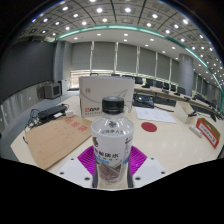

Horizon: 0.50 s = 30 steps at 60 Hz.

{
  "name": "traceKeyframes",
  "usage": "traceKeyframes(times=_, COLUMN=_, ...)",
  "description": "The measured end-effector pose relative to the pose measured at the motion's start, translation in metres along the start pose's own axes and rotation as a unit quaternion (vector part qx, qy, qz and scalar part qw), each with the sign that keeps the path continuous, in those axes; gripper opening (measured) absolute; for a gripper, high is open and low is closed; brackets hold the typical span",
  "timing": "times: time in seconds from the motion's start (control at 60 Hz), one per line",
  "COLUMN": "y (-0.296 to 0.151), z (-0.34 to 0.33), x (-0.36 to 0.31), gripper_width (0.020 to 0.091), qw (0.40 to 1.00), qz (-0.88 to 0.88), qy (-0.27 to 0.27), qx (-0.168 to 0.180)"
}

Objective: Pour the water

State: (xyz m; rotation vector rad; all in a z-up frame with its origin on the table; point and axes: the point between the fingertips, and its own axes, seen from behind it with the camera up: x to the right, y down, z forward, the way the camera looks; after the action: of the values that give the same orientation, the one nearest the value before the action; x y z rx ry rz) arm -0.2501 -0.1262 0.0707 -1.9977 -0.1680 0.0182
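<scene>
A clear plastic water bottle with a black cap and a white and pink label stands upright between my fingers. The magenta pads sit tight against both of its sides. My gripper is shut on the bottle at label height. The bottle's base is hidden below the fingers, so I cannot tell whether it rests on the white table. No cup or glass shows anywhere.
Beyond the bottle stands a white carton with a red label. A brown cardboard sheet lies ahead to the left. A white disc with a red spot lies to the right, and a red and white box farther right.
</scene>
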Motion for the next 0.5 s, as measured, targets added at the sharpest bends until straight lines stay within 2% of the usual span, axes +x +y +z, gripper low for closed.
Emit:
traceKeyframes(times=0.25, y=-0.084, z=0.015, x=0.104, gripper_width=0.0397, qw=0.992, qz=-0.089, qy=0.087, qx=0.007)
traceKeyframes(times=0.5, y=-0.169, z=0.095, x=0.196, gripper_width=0.0397, qw=0.940, qz=-0.297, qy=0.169, qx=0.004)
